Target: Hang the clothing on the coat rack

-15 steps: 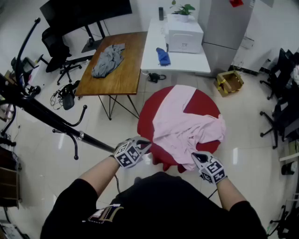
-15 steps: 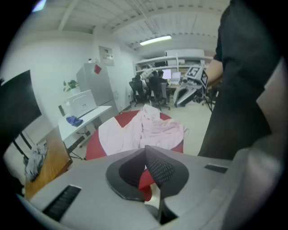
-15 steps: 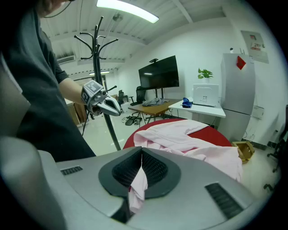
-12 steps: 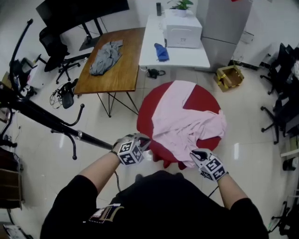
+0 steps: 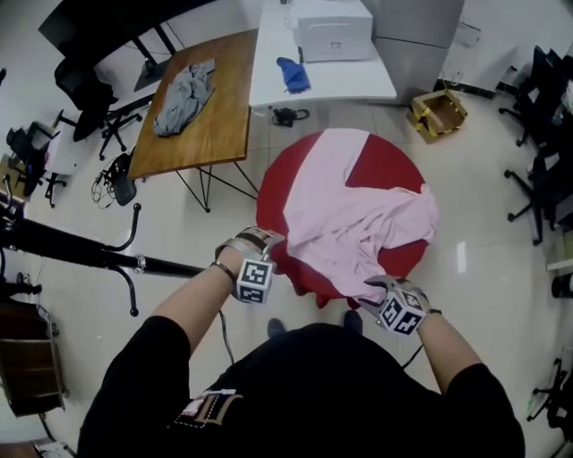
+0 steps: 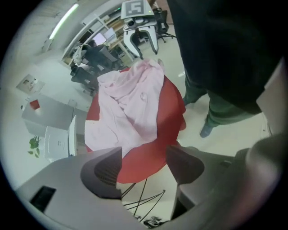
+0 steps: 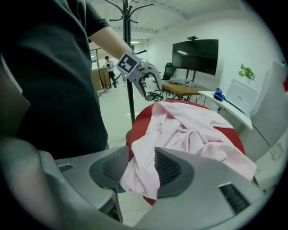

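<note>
A pink garment point(image 5: 349, 224) lies crumpled over a round red table point(image 5: 385, 174). My right gripper point(image 5: 387, 288) is at its near hem. In the right gripper view the jaws stand wide, and a fold of the garment point(image 7: 189, 130) hangs loosely between the pads of the right gripper point(image 7: 143, 168). My left gripper point(image 5: 265, 243) hovers at the table's left rim, pointing down. It is open, and the left gripper view shows nothing between the jaws of the left gripper point(image 6: 144, 164), only the table's rim point(image 6: 144, 157) beyond them. The black coat rack point(image 5: 54, 246) stands at the left.
A wooden table point(image 5: 210, 125) with a grey cloth point(image 5: 183, 85) stands behind, beside a white desk point(image 5: 322, 80) carrying a printer point(image 5: 333, 27). Office chairs point(image 5: 542, 134) line the right side. A cardboard box point(image 5: 439, 112) sits on the floor. The rack's hooks point(image 5: 125, 268) jut out near my left arm.
My right gripper has moved forward onto the garment's near hem. My left gripper has tipped further down at the table's left rim. The head view has shifted slightly.
</note>
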The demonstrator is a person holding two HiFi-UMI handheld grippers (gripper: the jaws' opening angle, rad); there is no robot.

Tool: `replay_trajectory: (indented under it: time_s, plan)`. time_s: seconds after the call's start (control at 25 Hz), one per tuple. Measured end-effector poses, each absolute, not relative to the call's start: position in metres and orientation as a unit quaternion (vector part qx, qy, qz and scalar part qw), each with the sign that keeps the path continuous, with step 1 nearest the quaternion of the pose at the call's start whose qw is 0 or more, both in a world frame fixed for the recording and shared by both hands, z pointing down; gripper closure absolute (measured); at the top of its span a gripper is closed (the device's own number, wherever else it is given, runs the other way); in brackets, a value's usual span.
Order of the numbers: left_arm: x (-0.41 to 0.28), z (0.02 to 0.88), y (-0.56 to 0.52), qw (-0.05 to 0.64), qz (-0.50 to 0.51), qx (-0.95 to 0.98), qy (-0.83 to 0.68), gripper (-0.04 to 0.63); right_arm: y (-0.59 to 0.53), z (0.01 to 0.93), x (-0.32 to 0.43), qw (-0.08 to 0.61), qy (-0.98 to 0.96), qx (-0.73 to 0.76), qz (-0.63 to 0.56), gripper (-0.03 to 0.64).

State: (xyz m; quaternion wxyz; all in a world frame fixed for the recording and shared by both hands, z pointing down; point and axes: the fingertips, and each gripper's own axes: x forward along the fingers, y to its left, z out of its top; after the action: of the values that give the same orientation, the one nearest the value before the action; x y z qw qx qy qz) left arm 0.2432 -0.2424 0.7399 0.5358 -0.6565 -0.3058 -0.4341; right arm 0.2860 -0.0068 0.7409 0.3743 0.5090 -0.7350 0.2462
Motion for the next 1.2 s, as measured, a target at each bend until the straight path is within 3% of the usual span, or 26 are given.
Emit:
replay_trajectory:
  time_s: [0.4,0.72,0.84,0.92,0.96,1.04,1.08,1.12,1.2]
  plan:
    - [0.266,0.774,-0.252,0.579,-0.434,-0.617,-0.310,0.293,-0.007,0.777,0.277,0.464,-0.730,0.452,0.219,0.416]
    - [0.284,0.791,-0.240,0.597,-0.417,-0.599,-0.331,0.293,-0.020,0.777,0.275,0.488,-0.727,0.436,0.207,0.419]
    - [0.286,0.797,-0.234,0.605,-0.409,-0.591,-0.343,0.293,-0.017,0.785,0.274,0.495,-0.726,0.431,0.203,0.459]
    - [0.287,0.799,-0.231,0.607,-0.405,-0.587,-0.350,0.293,-0.017,0.787,0.275,0.499,-0.724,0.435,0.194,0.520]
    - [0.288,0.800,-0.229,0.607,-0.401,-0.589,-0.353,0.305,-0.018,0.785,0.276,0.498,-0.723,0.439,0.188,0.552]
    - [0.290,0.798,-0.223,0.598,-0.393,-0.599,-0.360,0.443,-0.020,0.778,0.279,0.491,-0.722,0.451,0.183,0.588]
    - [0.290,0.795,-0.220,0.589,-0.390,-0.606,-0.365,0.553,-0.018,0.776,0.281,0.485,-0.722,0.458,0.183,0.591]
    - [0.290,0.790,-0.217,0.579,-0.388,-0.615,-0.368,0.591,-0.018,0.773,0.282,0.474,-0.724,0.466,0.185,0.594]
    - [0.293,0.775,-0.210,0.547,-0.382,-0.649,-0.365,0.589,-0.022,0.753,0.284,0.438,-0.731,0.489,0.187,0.595]
